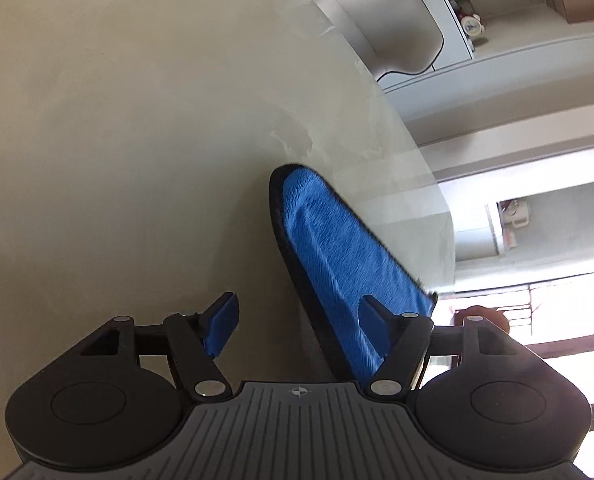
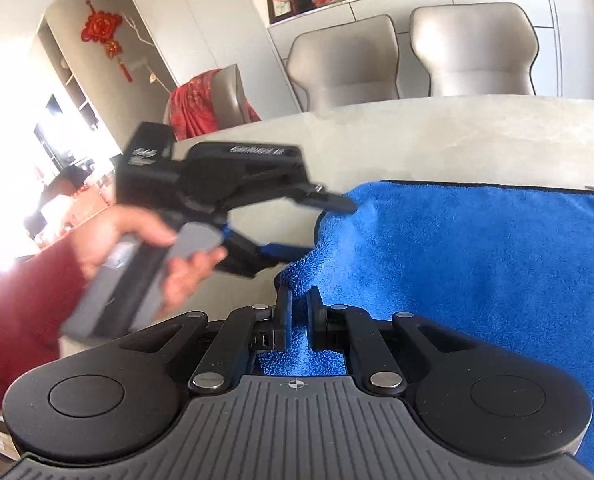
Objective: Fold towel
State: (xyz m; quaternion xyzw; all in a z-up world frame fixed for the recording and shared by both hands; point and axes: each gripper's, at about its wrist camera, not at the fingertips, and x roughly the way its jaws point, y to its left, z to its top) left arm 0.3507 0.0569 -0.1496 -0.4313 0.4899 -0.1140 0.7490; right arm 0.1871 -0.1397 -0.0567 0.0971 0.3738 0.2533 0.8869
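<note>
Towel (image 2: 477,264), a plush blue terry cloth with a dark bound hem, lies on the pale stone-look tabletop (image 2: 437,140), its near corner pinched between the nearly closed right gripper (image 2: 299,316), while the left gripper (image 1: 297,320) gapes wide beside it.

Bare table (image 1: 117,120) left of towel (image 1: 337,248); chairs (image 2: 345,64) behind.

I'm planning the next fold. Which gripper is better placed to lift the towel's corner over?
Right. The right gripper is already shut on the towel at its near corner, while the left gripper is open, gripping nothing.
</note>
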